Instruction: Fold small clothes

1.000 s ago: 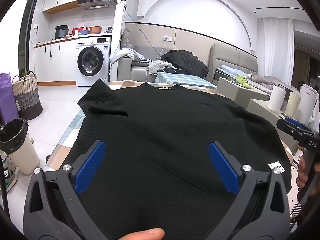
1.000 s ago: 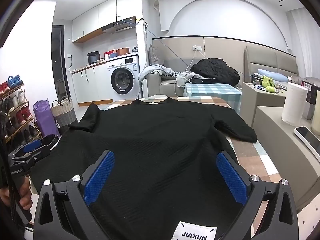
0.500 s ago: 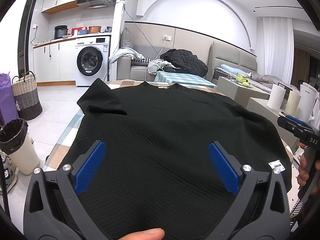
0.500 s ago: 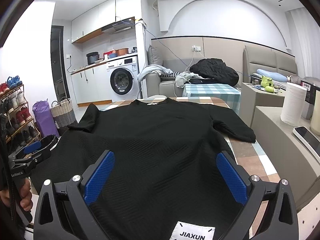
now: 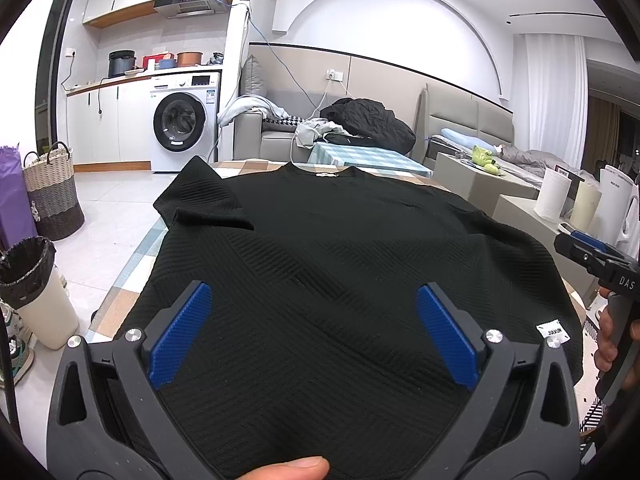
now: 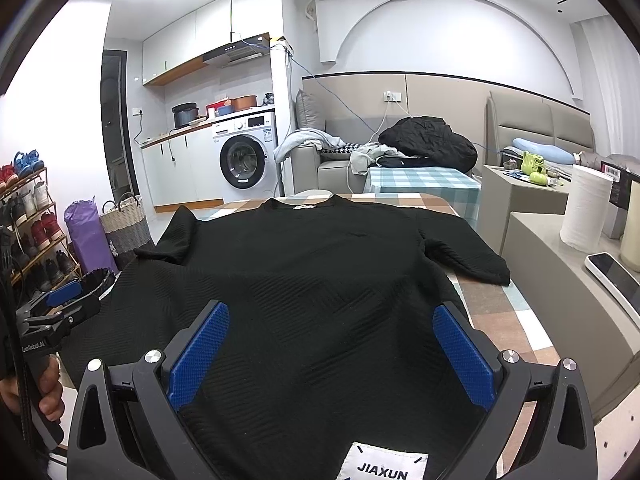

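A black ribbed short-sleeved shirt (image 5: 320, 240) lies spread flat on a checked table (image 6: 504, 312), collar at the far end and hem nearest me. Its left sleeve (image 5: 204, 204) is creased over itself, while the right sleeve (image 6: 464, 256) lies flat. A white JIAXUN label (image 6: 384, 464) shows at the hem. My left gripper (image 5: 313, 290) hovers open over the hem's left part with nothing between its blue pads. Over the right part of the hem my right gripper (image 6: 331, 310) is open too. Each gripper also appears at the edge of the other's view.
A bin with a black liner (image 5: 32, 280) and a woven basket (image 5: 52, 192) stand on the floor left of the table. Right of the table a low cabinet (image 6: 560, 248) carries a paper roll (image 6: 584, 208) and a phone (image 6: 612, 280). A sofa is behind.
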`<state>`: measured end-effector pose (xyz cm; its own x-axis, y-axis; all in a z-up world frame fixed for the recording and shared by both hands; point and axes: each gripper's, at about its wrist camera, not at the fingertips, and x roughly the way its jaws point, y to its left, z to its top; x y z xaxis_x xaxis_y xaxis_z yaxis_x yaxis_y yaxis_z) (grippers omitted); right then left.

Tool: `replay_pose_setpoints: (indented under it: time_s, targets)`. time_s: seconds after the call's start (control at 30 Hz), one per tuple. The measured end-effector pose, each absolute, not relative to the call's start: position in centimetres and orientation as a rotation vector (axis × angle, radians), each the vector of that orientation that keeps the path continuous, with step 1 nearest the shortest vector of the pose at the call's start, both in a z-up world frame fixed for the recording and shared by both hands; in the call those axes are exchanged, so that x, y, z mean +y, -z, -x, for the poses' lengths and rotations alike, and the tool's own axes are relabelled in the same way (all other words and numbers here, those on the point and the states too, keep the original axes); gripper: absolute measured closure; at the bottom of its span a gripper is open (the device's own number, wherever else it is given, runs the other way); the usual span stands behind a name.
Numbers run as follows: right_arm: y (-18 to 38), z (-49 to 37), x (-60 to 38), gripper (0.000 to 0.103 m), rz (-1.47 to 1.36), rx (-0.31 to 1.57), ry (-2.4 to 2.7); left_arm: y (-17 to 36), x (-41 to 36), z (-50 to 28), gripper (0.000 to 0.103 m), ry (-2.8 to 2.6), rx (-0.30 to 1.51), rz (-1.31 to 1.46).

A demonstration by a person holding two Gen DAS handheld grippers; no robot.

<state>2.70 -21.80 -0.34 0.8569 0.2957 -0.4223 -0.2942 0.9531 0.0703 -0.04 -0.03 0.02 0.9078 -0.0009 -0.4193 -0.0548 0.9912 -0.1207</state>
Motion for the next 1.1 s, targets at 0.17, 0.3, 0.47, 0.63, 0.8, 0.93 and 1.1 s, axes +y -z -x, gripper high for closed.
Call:
replay_pose_setpoints:
  time_s: [0.17,0.3,0.47,0.63,0.8,0.93,1.1]
  targets:
    - [0.31,-2.67,-21.78,0.000,-0.002,0.443,-0.308,-0.02,-0.04,0.03,0.001,-0.029,0.431,0.131]
    - [0.35,-2.71,-21.87,0.000,-0.003,0.441,-0.307,-0.02,-0.05,0.02,0.001,-0.027,0.432,0.131]
    - [0.31,-2.79,-22.00,0.000,-0.005,0.440,-0.304,-0.03,-0.04,0.03,0.001,-0.028,0.432,0.131]
    - [0.33,-2.73,-22.04,0.000,-0.004,0.440,-0.305,-0.03,-0.05,0.03,0.001,-0.027,0.432,0.131]
    - [0.31,-2.74,-22.12,0.000,-0.005,0.436,-0.303,-0.03,-0.05,0.03,0.001,-0.028,0.433,0.131]
    - [0.32,-2.76,-22.20,0.000,-0.005,0.436,-0.301,-0.03,-0.05,0.03,0.001,-0.028,0.432,0.131]
    - [0.37,-2.74,-22.16,0.000,-0.003,0.439,-0.302,-0.02,-0.06,0.01,0.001,-0.027,0.433,0.131]
